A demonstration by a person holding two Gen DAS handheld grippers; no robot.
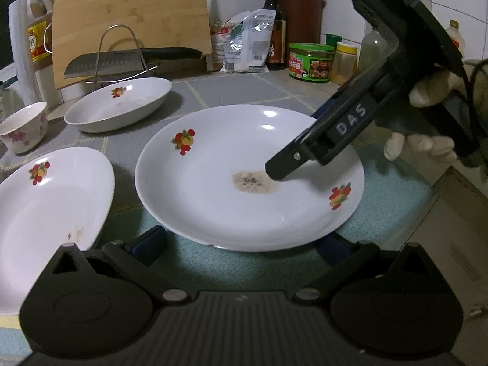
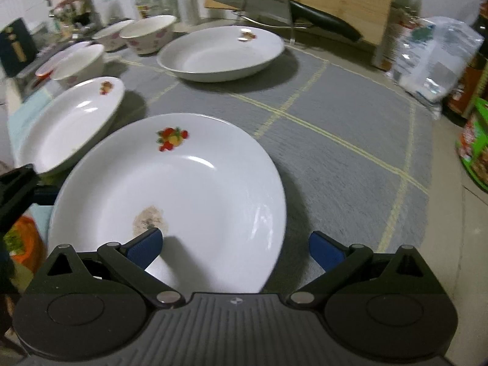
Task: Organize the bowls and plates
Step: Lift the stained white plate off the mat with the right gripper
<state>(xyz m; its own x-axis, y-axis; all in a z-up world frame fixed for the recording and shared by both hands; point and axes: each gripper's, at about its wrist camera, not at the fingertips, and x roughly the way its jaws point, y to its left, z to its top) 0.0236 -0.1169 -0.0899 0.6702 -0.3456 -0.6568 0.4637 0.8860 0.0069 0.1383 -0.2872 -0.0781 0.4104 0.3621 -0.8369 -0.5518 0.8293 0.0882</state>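
Note:
A white plate with fruit decals and a brown stain (image 1: 244, 180) lies on the mat, also in the right wrist view (image 2: 189, 195). My right gripper (image 2: 235, 251) is open, one blue finger over the plate's bowl, the other outside its right rim; its finger shows in the left view (image 1: 283, 167). My left gripper (image 1: 244, 250) is open, straddling the plate's near rim. A second plate (image 1: 45, 213) lies left, a third plate (image 1: 119, 103) behind. A flowered bowl (image 1: 23, 128) stands far left; more bowls (image 2: 146, 33) show in the right view.
A cutting board (image 1: 131, 15) and knife on a wire rack (image 1: 122, 61) stand at the back. Bottles, a green tin (image 1: 310, 62) and packets line the back wall. The counter's edge runs along the right.

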